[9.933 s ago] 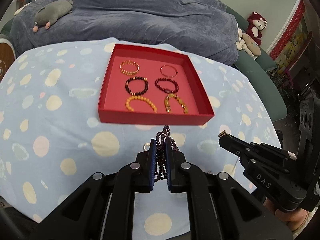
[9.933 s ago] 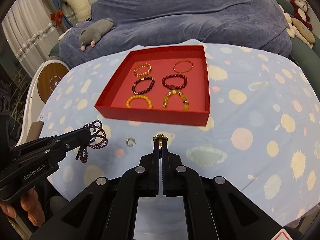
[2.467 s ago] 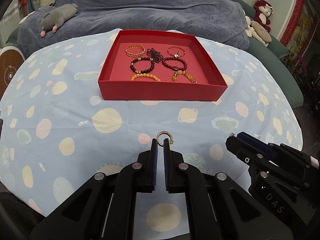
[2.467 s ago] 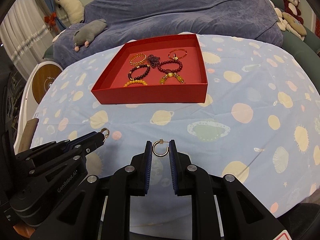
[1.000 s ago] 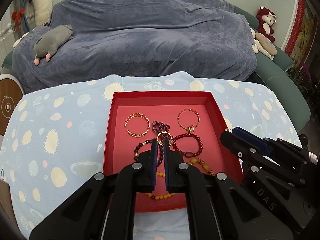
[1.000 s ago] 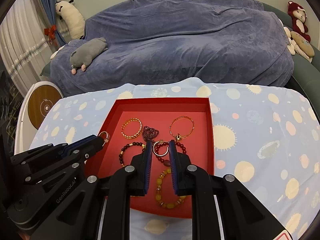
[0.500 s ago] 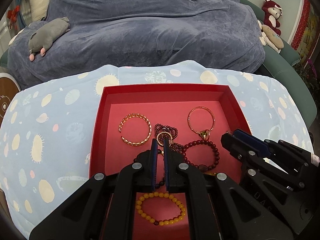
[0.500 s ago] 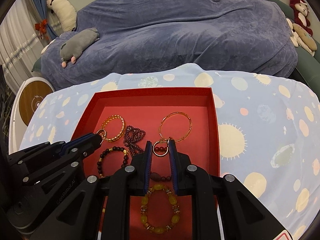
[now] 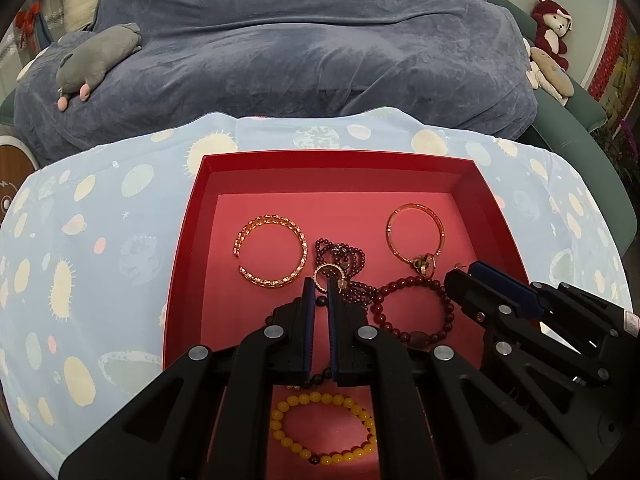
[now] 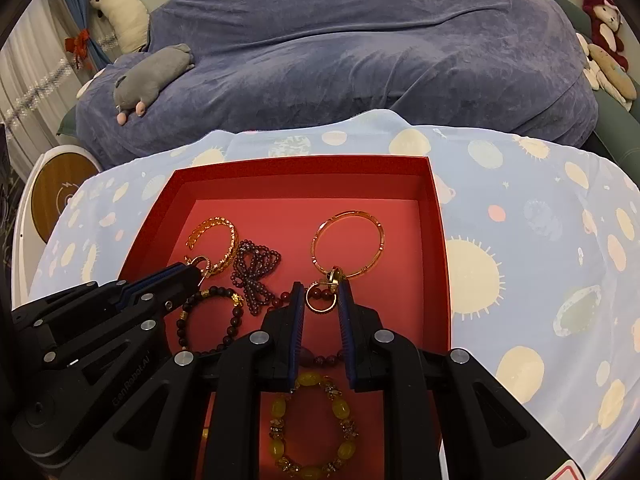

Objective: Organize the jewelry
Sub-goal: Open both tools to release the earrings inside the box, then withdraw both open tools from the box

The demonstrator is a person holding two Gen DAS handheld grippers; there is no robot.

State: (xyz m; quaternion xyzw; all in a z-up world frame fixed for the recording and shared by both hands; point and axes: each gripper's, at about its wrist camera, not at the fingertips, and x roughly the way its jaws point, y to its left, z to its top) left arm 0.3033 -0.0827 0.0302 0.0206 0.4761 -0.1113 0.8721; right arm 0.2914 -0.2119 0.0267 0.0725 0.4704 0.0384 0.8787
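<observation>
A red tray (image 9: 188,248) (image 10: 438,240) lies on the blue spotted cloth and holds several bracelets. My left gripper (image 9: 320,282) hangs low over the tray's middle, shut on a small gold hoop earring (image 9: 329,271) just above a purple bead strand (image 9: 340,256). In the right wrist view, my right gripper (image 10: 320,290) is shut on a second gold hoop earring (image 10: 320,302), close by a thin gold bangle (image 10: 348,240). The left gripper (image 10: 194,270) shows there too, next to a gold cuff bracelet (image 10: 214,244). A dark bead bracelet (image 10: 208,320) is partly hidden.
A yellow bead bracelet (image 9: 324,428) and a dark red bead bracelet (image 9: 412,312) lie near the tray's front. Behind the table is a sofa under a blue-grey cover (image 9: 320,52) with a grey plush toy (image 9: 96,64). A round wooden-topped object (image 10: 60,196) stands at the left.
Both grippers, each still holding its earring, have come down and forward over the tray, which now looks larger and closer. In the last half second they hardly moved.
</observation>
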